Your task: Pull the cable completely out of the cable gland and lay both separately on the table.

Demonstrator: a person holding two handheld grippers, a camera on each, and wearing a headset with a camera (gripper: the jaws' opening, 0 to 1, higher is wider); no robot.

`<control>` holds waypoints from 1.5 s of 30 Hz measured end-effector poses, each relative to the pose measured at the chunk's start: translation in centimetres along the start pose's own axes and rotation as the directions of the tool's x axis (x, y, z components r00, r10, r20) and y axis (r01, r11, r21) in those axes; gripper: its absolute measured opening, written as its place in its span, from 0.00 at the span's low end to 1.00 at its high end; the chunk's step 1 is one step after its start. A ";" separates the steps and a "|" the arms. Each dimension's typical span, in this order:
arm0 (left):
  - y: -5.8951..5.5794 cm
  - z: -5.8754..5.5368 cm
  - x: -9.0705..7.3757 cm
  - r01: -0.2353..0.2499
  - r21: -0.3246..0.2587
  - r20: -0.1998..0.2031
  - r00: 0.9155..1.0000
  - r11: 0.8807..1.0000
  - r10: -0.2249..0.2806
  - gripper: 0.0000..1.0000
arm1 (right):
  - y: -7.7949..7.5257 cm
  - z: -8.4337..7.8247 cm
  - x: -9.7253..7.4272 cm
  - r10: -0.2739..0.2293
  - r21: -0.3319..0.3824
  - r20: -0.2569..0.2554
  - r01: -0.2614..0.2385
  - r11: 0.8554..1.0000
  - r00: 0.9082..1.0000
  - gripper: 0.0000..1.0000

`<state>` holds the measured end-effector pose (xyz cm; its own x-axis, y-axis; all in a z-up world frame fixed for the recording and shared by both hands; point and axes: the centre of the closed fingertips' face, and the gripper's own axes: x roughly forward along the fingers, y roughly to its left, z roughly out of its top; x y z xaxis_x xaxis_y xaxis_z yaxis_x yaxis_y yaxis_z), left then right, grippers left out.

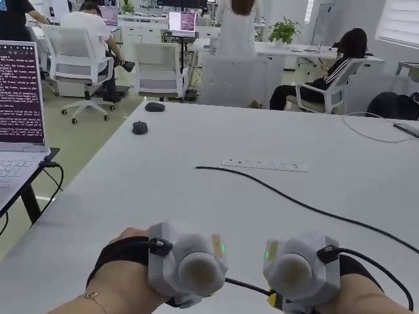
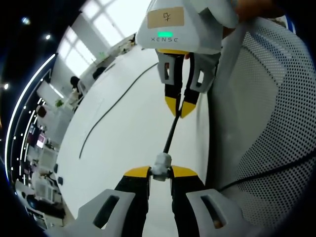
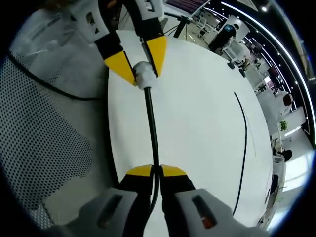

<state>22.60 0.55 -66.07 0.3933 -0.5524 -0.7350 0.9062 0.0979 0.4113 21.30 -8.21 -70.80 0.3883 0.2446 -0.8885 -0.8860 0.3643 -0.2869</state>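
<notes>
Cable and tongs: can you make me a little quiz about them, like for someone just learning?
1. True or false: the cable is already out of the grey fitting.
2. Pick one. The right tongs pinch: A the cable, B the fitting, C nothing.
3. Fill in: the left tongs hold the ____.
Key: 1 false, it still goes into the fitting; 2 A; 3 fitting.

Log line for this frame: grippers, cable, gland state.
left gripper shut on pale grey plastic cable gland | right gripper shut on thin black cable | cable not yet out of gland | both over white table
</notes>
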 end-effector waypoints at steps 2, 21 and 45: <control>0.0 0.0 0.0 -0.001 -0.002 -0.001 1.000 1.000 0.001 0.16 | -0.1 -0.3 0.0 0.004 0.027 -0.007 -0.003 1.000 1.000 0.03; -0.1 -0.3 0.2 0.017 0.007 -0.015 1.000 1.000 -0.017 0.16 | -3.6 0.4 0.4 0.000 0.186 0.029 -0.005 0.983 1.000 0.03; -0.5 0.5 0.1 0.051 -0.062 0.032 0.998 0.997 -0.049 0.16 | -13.9 -2.9 5.5 -0.139 0.710 0.136 0.002 0.705 0.981 0.16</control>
<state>22.08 -0.01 -66.10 0.3435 -0.5829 -0.7364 0.9328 0.1207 0.3396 35.04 -14.58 -72.70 0.5388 0.3115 -0.7827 -0.4437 0.8948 0.0506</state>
